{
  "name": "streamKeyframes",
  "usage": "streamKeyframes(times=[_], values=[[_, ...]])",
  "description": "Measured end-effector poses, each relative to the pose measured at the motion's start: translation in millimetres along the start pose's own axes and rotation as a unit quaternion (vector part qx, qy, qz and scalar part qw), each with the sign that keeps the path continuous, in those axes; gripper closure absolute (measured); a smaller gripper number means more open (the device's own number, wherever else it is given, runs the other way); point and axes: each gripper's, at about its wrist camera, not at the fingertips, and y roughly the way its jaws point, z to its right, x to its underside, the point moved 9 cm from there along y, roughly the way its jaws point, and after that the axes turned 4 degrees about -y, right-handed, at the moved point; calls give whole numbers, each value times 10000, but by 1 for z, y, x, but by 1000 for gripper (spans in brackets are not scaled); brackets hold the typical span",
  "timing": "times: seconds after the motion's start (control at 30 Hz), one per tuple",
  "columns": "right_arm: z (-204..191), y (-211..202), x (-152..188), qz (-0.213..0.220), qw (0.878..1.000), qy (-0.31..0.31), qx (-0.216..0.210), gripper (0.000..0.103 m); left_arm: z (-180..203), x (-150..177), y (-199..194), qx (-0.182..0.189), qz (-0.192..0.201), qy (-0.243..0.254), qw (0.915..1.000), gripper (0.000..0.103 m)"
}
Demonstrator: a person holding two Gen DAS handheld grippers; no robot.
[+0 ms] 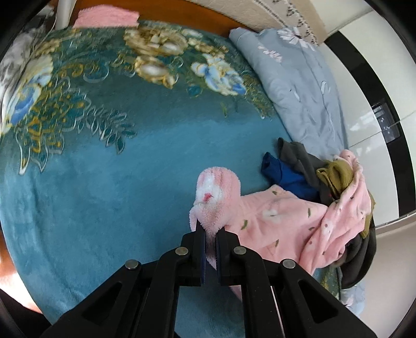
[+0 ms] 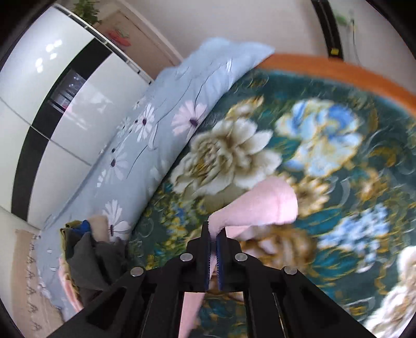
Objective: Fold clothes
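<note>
A fluffy pink garment (image 1: 217, 197) is pinched between the pads of my left gripper (image 1: 210, 234), which is shut on it just above the teal flowered blanket (image 1: 104, 169). In the right wrist view my right gripper (image 2: 213, 234) is shut on pink fleece cloth (image 2: 262, 205) and holds it lifted over the blanket (image 2: 338, 208). Whether both grippers hold the same piece I cannot tell. A pink flower-print fleece garment (image 1: 286, 218) lies beside the left gripper and runs into a heap of clothes.
The heap (image 1: 312, 171) at the bed's right edge holds dark grey, blue and olive garments, seen too in the right wrist view (image 2: 85, 249). A light blue flowered quilt (image 1: 299, 83) lies along the wall side. A folded pink cloth (image 1: 106, 17) lies at the blanket's far end.
</note>
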Motion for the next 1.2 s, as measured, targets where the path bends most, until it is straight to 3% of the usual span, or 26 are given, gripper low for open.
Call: streamKeyframes(times=[0.1, 0.23, 0.37, 0.57, 0.7, 0.77, 0.87, 1.03, 1.13, 1.2], values=[[44, 5, 30, -338, 9974, 137, 626, 99, -6, 3, 5, -157, -193, -86, 9997, 98], [115, 16, 80, -961, 9835, 472, 1460, 99, -11, 9, 14, -526, -437, -13, 9977, 98], [150, 21, 108, -1317, 9717, 667, 1842, 99, -21, 15, 23, -975, -698, -83, 9927, 98], [158, 25, 110, -1533, 9648, 468, 2087, 99, -34, 22, 38, -1587, -1070, -178, 9813, 98], [153, 28, 107, -1598, 9616, 201, 2223, 95, -33, 22, 39, -1593, -1046, -108, 9816, 98], [150, 28, 103, -1556, 9645, 227, 2121, 90, -31, 22, 37, -1492, -1002, -112, 9836, 98], [149, 16, 89, -1253, 9667, 533, 2165, 54, -33, 23, 36, -1309, -1005, -233, 9860, 98], [122, -25, 31, -34, 9656, 968, 2412, 52, -34, 24, 34, -1057, -1010, -398, 9885, 98], [55, -34, -6, 430, 9799, 369, 1914, 52, -32, 27, 33, -979, -971, -365, 9898, 98], [-17, -34, -7, 537, 9893, -344, 1314, 52, -31, 28, 32, -907, -928, -354, 9909, 98]])
